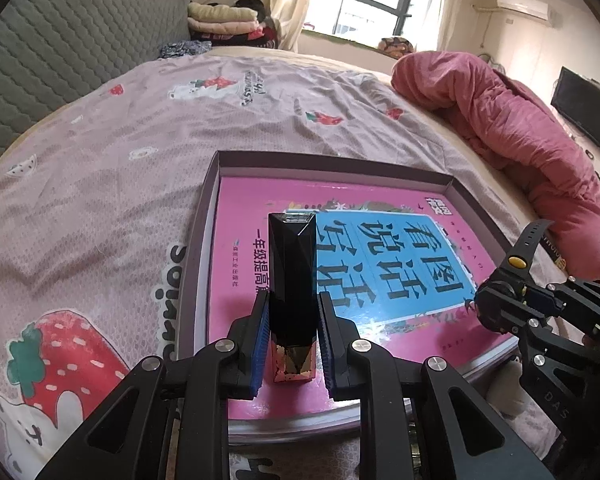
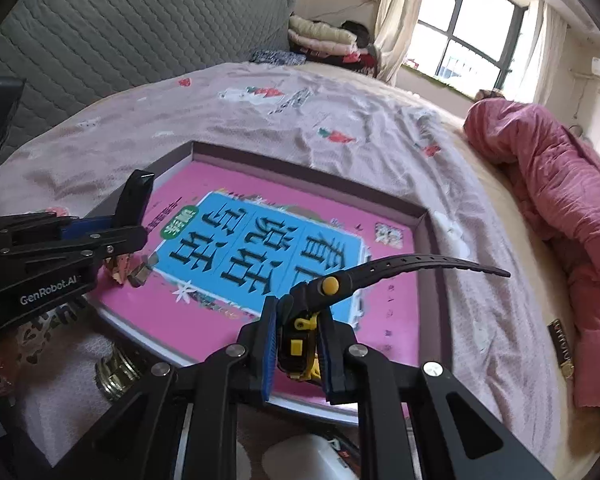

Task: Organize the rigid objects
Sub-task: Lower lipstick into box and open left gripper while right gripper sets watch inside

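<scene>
A shallow purple-walled box (image 1: 210, 184) lies on the bed with a pink and blue book (image 1: 380, 248) inside. A tall black faceted bottle with a gold base (image 1: 292, 280) stands on the book between the fingers of my left gripper (image 1: 293, 340). A small gap shows on each side, so the gripper is open around it. My right gripper (image 2: 297, 354) is shut on a black watch with yellow buttons (image 2: 332, 288), held over the book's near right part; its strap sticks out to the right. The bottle (image 2: 134, 204) and box (image 2: 428, 216) also show in the right wrist view.
The bed has a pink strawberry-print sheet (image 1: 120, 160). A rolled pink quilt (image 1: 520, 128) lies at the right. A grey padded headboard (image 1: 60, 48) is at the left. A gold-lidded jar (image 2: 114, 372) and a white object (image 2: 308, 458) sit near the box's front edge.
</scene>
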Motion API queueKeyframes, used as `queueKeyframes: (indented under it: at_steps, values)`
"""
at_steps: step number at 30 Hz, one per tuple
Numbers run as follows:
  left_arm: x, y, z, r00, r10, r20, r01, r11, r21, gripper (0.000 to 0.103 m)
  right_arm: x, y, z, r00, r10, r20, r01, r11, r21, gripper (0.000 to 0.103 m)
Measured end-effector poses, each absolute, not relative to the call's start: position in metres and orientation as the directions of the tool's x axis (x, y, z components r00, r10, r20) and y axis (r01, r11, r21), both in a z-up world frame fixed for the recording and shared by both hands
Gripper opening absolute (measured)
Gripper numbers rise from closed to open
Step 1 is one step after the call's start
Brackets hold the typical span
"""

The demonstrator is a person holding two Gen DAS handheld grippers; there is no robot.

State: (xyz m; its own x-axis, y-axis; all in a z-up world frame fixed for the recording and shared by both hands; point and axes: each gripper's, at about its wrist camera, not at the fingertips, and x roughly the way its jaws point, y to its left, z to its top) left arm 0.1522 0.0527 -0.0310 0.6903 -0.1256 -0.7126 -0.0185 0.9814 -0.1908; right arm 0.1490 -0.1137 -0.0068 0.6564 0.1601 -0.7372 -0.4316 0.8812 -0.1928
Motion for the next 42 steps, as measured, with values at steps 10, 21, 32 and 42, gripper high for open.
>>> queueKeyframes:
  at_steps: [10,21,32,42]
  values:
    - [0.153,0.053,-0.035,0.680,-0.131,-0.722,-0.015,0.981,-0.193,0.022,0.158,-0.113,-0.013,0.597,0.187,-0.780,-0.433,0.894,-0.117,0.018]
    - [0.156,0.053,-0.041,0.661,-0.129,-0.739,-0.023,0.981,-0.193,0.022,0.169,-0.122,-0.014,0.555,0.222,-0.802,-0.391,0.920,-0.017,0.020]
    - [0.157,0.052,-0.043,0.651,-0.108,-0.751,-0.026,0.986,-0.165,0.022,0.168,-0.134,-0.021,0.474,0.276,-0.836,-0.379,0.921,0.089,0.025]
    - [0.156,0.054,-0.042,0.649,-0.116,-0.752,-0.023,0.985,-0.171,0.022,0.166,-0.142,-0.025,0.450,0.266,-0.853,-0.351,0.930,0.105,0.025]
